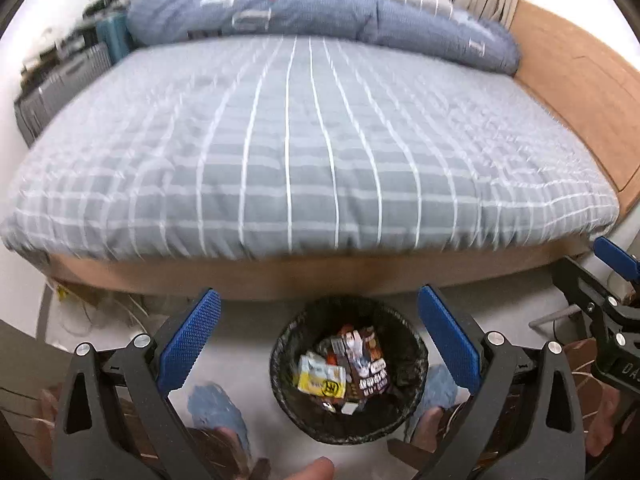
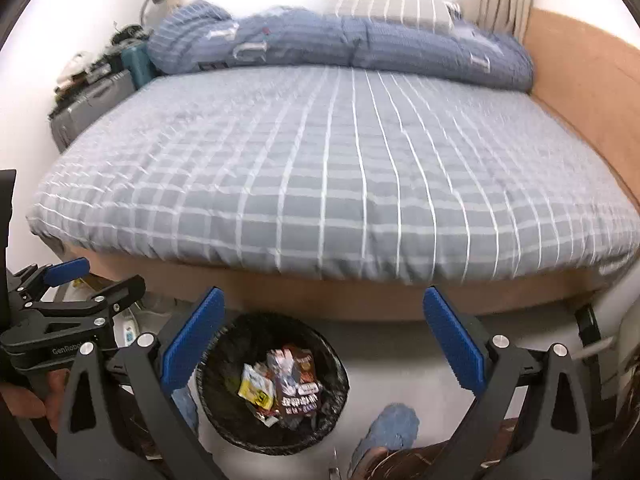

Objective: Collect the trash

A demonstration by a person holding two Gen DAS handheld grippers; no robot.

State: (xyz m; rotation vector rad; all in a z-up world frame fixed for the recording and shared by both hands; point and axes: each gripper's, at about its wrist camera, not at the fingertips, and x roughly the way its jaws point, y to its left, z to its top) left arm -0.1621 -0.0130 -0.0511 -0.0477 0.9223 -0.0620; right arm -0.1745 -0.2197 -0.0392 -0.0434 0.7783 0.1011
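A round bin with a black liner (image 1: pixel 404 344) (image 2: pixel 216 412) stands on the pale floor at the foot of the bed. Inside lie several wrappers (image 1: pixel 348 368) (image 2: pixel 286 384), yellow, white and brown. My left gripper (image 1: pixel 319 340) hangs above the bin, open, with nothing between its blue pads (image 1: pixel 188 344). My right gripper (image 2: pixel 325 338) is open too and holds nothing; the bin sits below its left finger. In the left wrist view the right gripper (image 1: pixel 608 280) shows at the far right. In the right wrist view the left gripper (image 2: pixel 88 280) shows at the far left, in a hand.
A bed with a grey checked cover (image 1: pixel 312 152) (image 2: pixel 340 176) fills the space ahead, on a wooden frame (image 1: pixel 280 276). A blue duvet (image 1: pixel 320 12) and pillow lie at its far end. A grey suitcase (image 2: pixel 88 108) stands at the left. The person's feet (image 1: pixel 224 440) are beside the bin.
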